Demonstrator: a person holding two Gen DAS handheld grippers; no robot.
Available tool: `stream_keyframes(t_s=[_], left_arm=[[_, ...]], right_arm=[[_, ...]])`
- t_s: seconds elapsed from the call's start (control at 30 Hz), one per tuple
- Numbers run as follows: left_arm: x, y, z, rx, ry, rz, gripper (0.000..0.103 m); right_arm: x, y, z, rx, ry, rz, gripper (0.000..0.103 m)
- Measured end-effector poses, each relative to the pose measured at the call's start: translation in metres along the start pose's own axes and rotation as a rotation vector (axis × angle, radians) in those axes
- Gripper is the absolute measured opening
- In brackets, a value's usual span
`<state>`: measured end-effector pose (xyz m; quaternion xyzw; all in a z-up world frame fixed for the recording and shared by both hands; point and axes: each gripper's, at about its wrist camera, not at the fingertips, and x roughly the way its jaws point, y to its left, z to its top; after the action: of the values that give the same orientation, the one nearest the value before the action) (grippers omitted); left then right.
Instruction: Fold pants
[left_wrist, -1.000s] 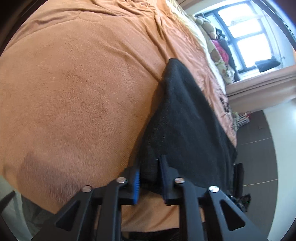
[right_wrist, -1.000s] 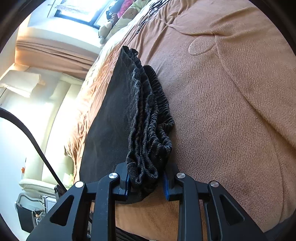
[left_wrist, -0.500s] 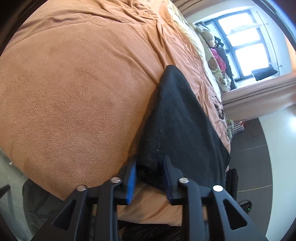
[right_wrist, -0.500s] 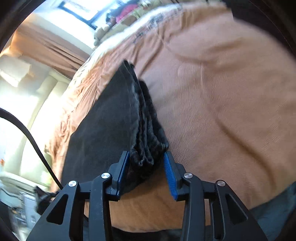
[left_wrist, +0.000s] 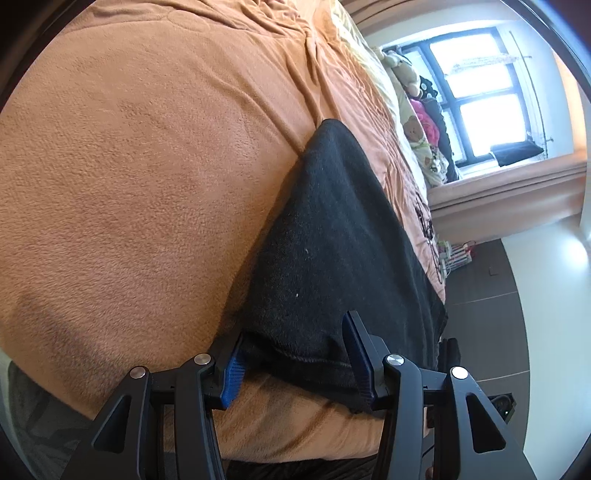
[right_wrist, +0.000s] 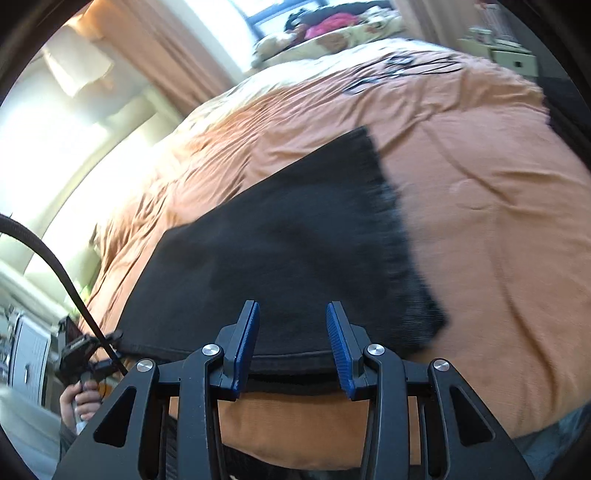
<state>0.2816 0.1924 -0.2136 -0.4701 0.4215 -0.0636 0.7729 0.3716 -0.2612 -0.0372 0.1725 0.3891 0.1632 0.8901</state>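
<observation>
Black pants (left_wrist: 332, 240) lie folded flat on the orange blanket (left_wrist: 129, 166) near the bed's front edge. My left gripper (left_wrist: 295, 363) straddles the near hem; its jaws are opening and the blue pads (left_wrist: 232, 369) stand clear of the cloth. In the right wrist view the pants (right_wrist: 295, 240) spread out below my right gripper (right_wrist: 293, 347), which hovers open above their near edge with nothing pressed between its pads. The ribbed waistband (right_wrist: 413, 288) lies at the right side. The left gripper (right_wrist: 85, 350) and the hand (right_wrist: 79, 402) holding it show at the far left.
The orange blanket (right_wrist: 498, 221) covers the whole bed. Pillows and plush toys (left_wrist: 413, 125) sit at the head end under a window (left_wrist: 480, 92). Dark floor (left_wrist: 487, 332) runs beside the bed. A black cable (right_wrist: 55, 266) crosses the right wrist view.
The left jaws spread apart and released the pants' hem. The right gripper let go of the bunched waistband, rose and rolled; the pants now lie flat.
</observation>
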Motion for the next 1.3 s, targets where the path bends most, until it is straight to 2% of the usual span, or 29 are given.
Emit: stream_keyframes(t_s=[0.53,0.63,0.9,1.0,1.07,1.17,1.23,1.3], left_arm=[[0.002,-0.007,0.000,0.068,-0.020,-0.009,0.050],[0.002,-0.009,-0.001,0.091,-0.023,0.022,0.044],[-0.002,-0.006,-0.002,0.103,-0.047,0.026,0.025],[-0.004,-0.010,-0.003,0.123,-0.059,0.021,0.021],[-0.006,-0.010,-0.003,0.124,-0.058,0.010,0.020],[-0.008,-0.011,-0.002,0.126,-0.059,-0.008,0.020],[-0.009,-0.012,-0.001,0.122,-0.062,-0.017,0.020],[-0.008,-0.012,-0.001,0.120,-0.062,-0.015,0.020]], right_arm=[[0.103,0.078,0.020,-0.145,0.139,0.006,0.036],[0.117,0.088,0.020,-0.171,0.156,-0.008,0.036],[0.141,0.104,0.008,-0.250,0.204,-0.054,0.035],[0.143,0.109,0.004,-0.267,0.228,-0.038,0.035],[0.144,0.111,-0.001,-0.293,0.248,-0.043,0.023],[0.145,0.119,-0.006,-0.334,0.281,-0.019,0.013],[0.145,0.125,-0.006,-0.353,0.303,0.003,0.007],[0.145,0.130,-0.003,-0.363,0.306,0.019,0.007]])
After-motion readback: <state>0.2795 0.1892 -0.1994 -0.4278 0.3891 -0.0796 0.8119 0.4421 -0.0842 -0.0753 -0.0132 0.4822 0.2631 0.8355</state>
